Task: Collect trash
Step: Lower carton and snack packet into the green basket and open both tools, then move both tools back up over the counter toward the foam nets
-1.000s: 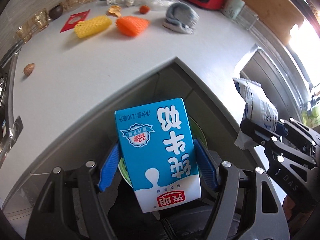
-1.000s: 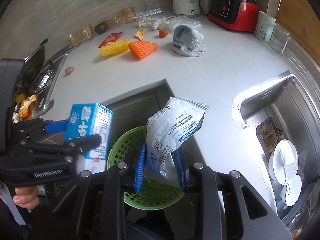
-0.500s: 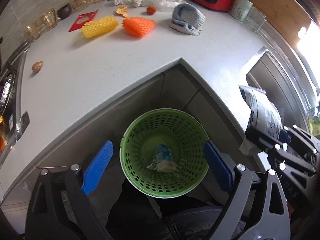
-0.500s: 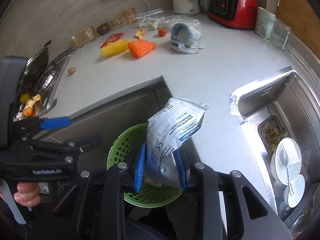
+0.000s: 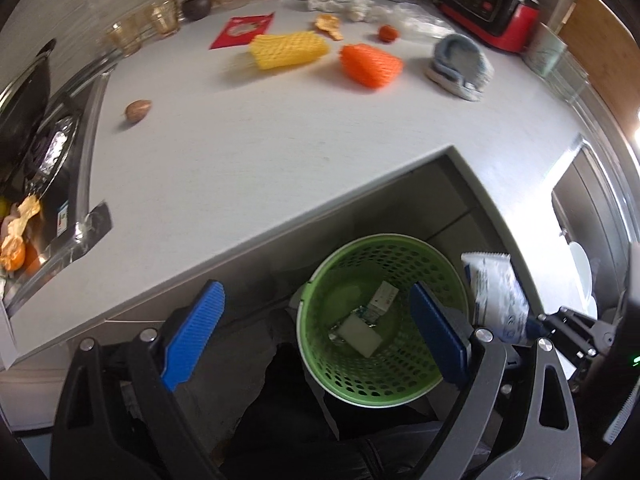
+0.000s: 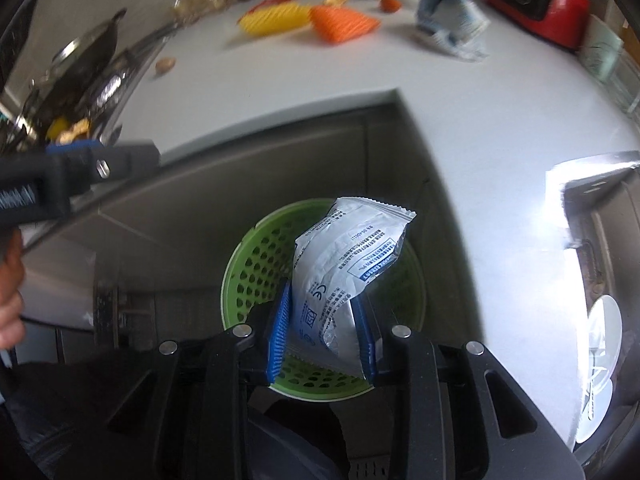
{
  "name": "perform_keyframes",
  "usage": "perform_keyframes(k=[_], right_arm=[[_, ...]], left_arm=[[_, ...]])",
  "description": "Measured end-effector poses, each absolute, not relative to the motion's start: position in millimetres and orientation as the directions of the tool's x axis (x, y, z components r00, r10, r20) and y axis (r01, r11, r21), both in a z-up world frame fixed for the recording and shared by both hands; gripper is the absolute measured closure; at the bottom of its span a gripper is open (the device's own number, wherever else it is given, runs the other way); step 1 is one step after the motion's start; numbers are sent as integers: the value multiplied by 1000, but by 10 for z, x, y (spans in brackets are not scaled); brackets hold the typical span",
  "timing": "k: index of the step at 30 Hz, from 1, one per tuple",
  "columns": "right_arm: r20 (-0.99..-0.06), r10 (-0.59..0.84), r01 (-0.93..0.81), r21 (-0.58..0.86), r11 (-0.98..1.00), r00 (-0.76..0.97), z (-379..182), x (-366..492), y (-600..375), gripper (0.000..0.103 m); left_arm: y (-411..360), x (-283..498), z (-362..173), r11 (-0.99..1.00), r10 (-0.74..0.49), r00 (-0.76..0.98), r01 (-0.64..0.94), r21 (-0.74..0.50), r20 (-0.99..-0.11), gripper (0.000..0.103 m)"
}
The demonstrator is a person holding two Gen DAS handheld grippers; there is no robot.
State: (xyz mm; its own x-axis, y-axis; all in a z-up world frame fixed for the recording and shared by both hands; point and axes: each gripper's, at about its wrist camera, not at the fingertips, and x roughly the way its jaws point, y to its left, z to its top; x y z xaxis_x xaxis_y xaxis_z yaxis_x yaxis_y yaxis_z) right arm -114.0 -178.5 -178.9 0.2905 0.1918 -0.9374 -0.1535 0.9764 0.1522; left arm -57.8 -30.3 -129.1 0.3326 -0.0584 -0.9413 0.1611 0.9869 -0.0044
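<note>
A green perforated trash basket [image 5: 320, 292] stands on the floor below the counter corner, with a milk carton [image 5: 362, 330] lying inside it. My left gripper [image 5: 316, 340] is open and empty, just above the basket's left side. My right gripper [image 6: 323, 338] is shut on a silver and white foil packet [image 6: 344, 276] and holds it right over the basket [image 6: 248, 264]. The packet also shows in the left wrist view [image 5: 496, 300], at the basket's right rim.
On the white counter [image 5: 240, 148] lie a yellow foam net [image 5: 288, 50], an orange foam net [image 5: 370, 65], a red wrapper [image 5: 242, 30], a nut [image 5: 138, 110], peel scraps, a grey cloth [image 5: 460, 62]. A stove [image 5: 44, 152] is left, a sink [image 6: 600, 280] right.
My left gripper opened and the milk carton dropped into the basket. Both grippers shifted; my right gripper moved with the packet from the basket's edge to directly over it.
</note>
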Motion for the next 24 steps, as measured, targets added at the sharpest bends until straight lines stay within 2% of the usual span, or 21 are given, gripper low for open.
perform_keyframes(k=[1,3,5,13,19,24], right_arm=[[-942,191,-156,153,976,277,-1819,-1130,-1760,65],[-951,184,-151,149,977,250,-1879,-1089,-1710,45],[-956,169,-139,138,981,242,-1896,-1057,-1685,35],[-942,156,-83,137,987,297,-1644,-872,-1696,27],[-887,148,-55,138,989,437,-1156,-593,-1590,11],[-841,145,-32,151,988,521,-889,-232,-1465,9]], left_arm=[[-263,-554,-1294,988,-57,331,153,-6,-942,14],[-201,-514,-1294,990,-55,330,142,-8,-942,14],[-145,-480,-1292,991,-55,330,136,-10,-942,14],[68,-293,-1281,993,-62,333,112,-25,-941,14],[430,-19,-1194,997,-65,370,62,-45,-927,14],[857,326,-1161,999,-33,395,7,-33,-918,14]])
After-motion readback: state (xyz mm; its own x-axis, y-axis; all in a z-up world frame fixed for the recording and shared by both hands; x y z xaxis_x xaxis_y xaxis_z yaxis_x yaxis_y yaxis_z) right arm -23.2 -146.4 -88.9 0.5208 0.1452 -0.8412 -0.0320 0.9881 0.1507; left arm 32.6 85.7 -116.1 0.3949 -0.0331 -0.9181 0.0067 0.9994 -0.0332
